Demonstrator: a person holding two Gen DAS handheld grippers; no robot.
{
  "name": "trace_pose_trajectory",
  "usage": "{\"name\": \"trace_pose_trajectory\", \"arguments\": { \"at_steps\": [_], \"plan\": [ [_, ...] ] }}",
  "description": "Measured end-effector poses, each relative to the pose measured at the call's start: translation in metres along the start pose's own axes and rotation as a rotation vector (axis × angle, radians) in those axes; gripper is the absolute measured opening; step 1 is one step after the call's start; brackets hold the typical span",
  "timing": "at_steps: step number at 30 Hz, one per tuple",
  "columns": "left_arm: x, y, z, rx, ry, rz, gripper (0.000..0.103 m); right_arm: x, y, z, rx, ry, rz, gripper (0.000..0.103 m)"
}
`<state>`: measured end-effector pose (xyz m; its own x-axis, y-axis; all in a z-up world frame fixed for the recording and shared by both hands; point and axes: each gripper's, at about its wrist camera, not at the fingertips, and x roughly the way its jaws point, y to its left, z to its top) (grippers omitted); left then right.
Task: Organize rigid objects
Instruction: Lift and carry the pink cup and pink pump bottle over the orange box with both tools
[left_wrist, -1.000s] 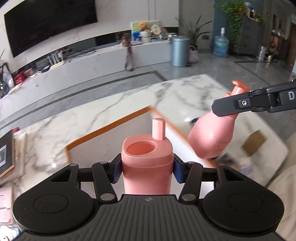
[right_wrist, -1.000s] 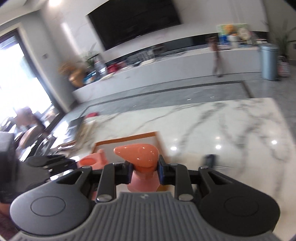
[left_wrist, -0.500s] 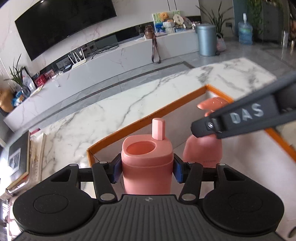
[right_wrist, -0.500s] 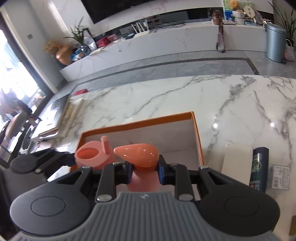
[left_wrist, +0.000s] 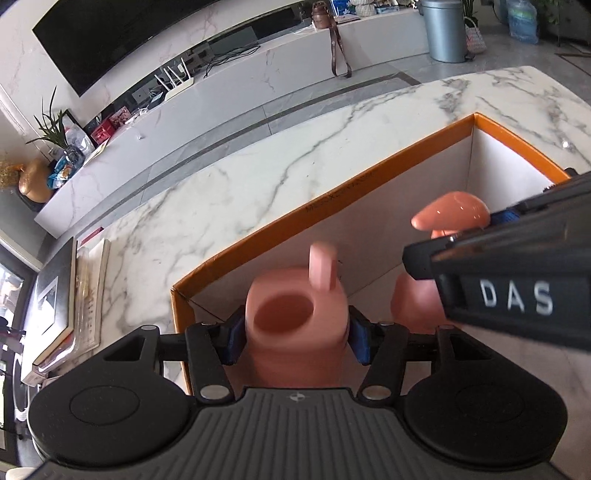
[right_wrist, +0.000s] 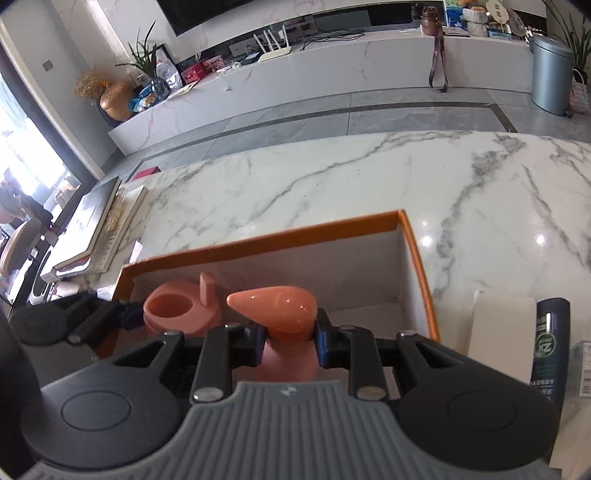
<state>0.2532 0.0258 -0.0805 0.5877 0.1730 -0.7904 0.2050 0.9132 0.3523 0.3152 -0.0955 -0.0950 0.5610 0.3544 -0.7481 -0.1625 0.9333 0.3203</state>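
Observation:
My left gripper (left_wrist: 293, 334) is shut on a pink cup-like container with a short spout (left_wrist: 295, 317). It holds the container upright inside the left end of an open orange-rimmed box (left_wrist: 332, 199) with white inner walls. My right gripper (right_wrist: 290, 341) is shut on the neck of a pink pump bottle (right_wrist: 275, 304) and holds it upright in the same box (right_wrist: 332, 227), just right of the container (right_wrist: 177, 308). The bottle (left_wrist: 448, 214) and the right gripper's side show in the left wrist view.
The box sits on a white marble table (right_wrist: 332, 177). A white card (right_wrist: 502, 332), a dark tube (right_wrist: 550, 339) and a small packet (right_wrist: 581, 369) lie right of the box. Books (left_wrist: 62, 295) are stacked at the table's left edge.
Both grippers moved down and forward with their pink items, from above the table into the box. The bottle now stands close beside the container. Both grips stay shut.

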Motion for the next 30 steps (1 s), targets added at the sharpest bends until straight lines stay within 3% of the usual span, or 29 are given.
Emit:
{"name": "trace_pose_trajectory", "arguments": {
  "at_steps": [3, 9, 13, 19, 22, 26, 30],
  "plan": [
    [0.003, 0.003, 0.002, 0.019, 0.005, 0.017, 0.067, 0.001, 0.001, -0.002, -0.002, 0.007, -0.003, 0.026],
    [-0.005, 0.011, -0.004, 0.032, -0.032, -0.036, 0.073, -0.003, 0.003, -0.006, -0.009, 0.021, -0.008, 0.026],
    [-0.028, 0.037, -0.013, -0.064, -0.093, -0.141, 0.073, -0.004, 0.003, -0.009, -0.014, 0.029, -0.011, 0.026],
    [-0.066, 0.092, -0.031, -0.285, -0.181, -0.294, 0.070, -0.004, 0.008, -0.007, -0.029, 0.018, -0.021, 0.027],
    [-0.064, 0.109, -0.039, -0.353, -0.129, -0.292, 0.067, 0.000, 0.017, -0.006, -0.055, 0.010, -0.022, 0.027],
    [-0.049, 0.116, -0.051, -0.414, -0.042, -0.374, 0.053, 0.010, 0.033, -0.005, -0.104, -0.012, -0.030, 0.027],
    [-0.038, 0.114, -0.061, -0.429, -0.026, -0.396, 0.042, 0.019, 0.048, -0.005, -0.154, -0.037, -0.021, 0.027]
  ]
}}
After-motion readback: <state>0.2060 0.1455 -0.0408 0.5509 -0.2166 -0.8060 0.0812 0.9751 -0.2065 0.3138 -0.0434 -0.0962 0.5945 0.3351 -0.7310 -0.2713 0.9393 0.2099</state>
